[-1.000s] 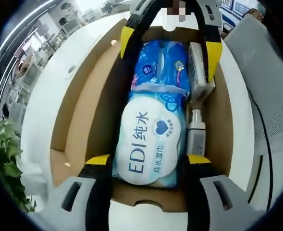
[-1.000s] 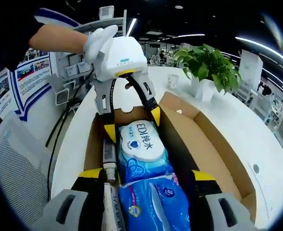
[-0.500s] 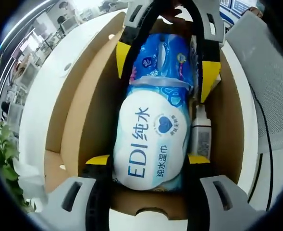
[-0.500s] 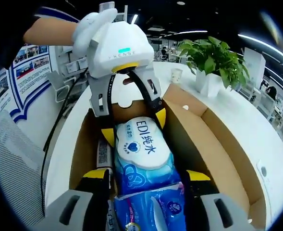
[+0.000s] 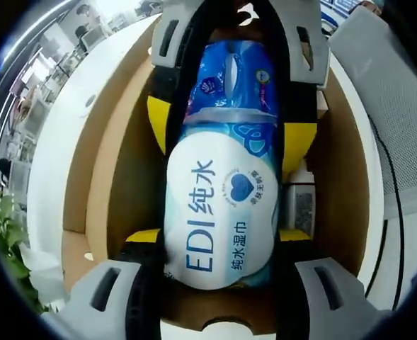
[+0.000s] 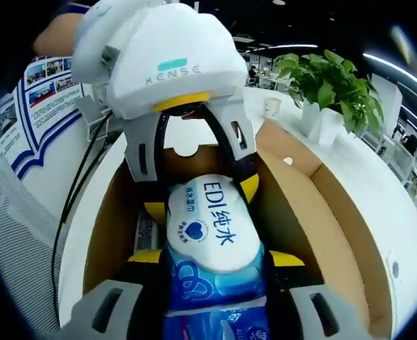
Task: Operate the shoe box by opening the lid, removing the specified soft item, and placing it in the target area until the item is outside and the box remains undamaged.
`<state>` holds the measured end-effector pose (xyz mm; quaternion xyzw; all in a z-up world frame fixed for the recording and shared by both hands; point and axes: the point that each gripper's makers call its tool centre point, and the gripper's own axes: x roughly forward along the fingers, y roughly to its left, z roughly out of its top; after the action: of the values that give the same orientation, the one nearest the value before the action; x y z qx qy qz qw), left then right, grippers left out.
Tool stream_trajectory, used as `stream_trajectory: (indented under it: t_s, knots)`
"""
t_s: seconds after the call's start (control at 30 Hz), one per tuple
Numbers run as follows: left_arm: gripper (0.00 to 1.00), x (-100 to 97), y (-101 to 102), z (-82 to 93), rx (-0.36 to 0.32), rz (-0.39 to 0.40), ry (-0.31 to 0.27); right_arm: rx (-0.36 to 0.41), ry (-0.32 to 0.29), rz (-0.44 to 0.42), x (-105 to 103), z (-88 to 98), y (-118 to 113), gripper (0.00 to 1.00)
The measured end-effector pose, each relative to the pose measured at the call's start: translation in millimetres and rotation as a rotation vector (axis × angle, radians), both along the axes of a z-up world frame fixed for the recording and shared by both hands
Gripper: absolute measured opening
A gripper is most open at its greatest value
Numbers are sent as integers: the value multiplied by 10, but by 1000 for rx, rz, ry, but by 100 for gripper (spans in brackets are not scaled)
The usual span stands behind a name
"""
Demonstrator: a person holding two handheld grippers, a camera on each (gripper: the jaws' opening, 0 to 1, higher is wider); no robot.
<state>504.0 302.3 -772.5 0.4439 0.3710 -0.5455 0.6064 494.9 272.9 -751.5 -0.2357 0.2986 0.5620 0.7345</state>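
Both claws have closed in along the wipes pack (image 5: 219, 212) inside the open box (image 5: 112, 163) on the white desk (image 5: 59, 142). Left claw (image 5: 219, 237) and right claw (image 6: 208, 258) each straddle it, jaws wide.

white table (image 6: 350, 177) under everything | potted green plant (image 6: 328, 85) in white pot at table's far edge | paper cup (image 6: 270, 108) near plant | grey mesh chair (image 5: 392, 106) beside table | wall posters (image 6: 49, 95) behind | black cable (image 5: 394, 205)
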Motion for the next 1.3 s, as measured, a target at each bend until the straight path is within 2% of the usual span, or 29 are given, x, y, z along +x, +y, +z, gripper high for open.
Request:
stream_trajectory:
  t_s: [0.27, 0.6, 0.97, 1.3]
  knots:
    - [62, 13, -24, -39, -20, -12, 12, -32, -6, 38, 28, -75, 34, 53]
    - [62, 15, -69, -70, -51, -23, 16, -76, 18, 76, 44, -192, 56, 54]
    - [65, 21, -101, -131, -62, -26, 12, -97, 36, 85, 48, -278, 95, 55]
    - [66, 21, -114, -147, -67, -29, -1, -108, 17, 87, 47, -346, 140, 59]
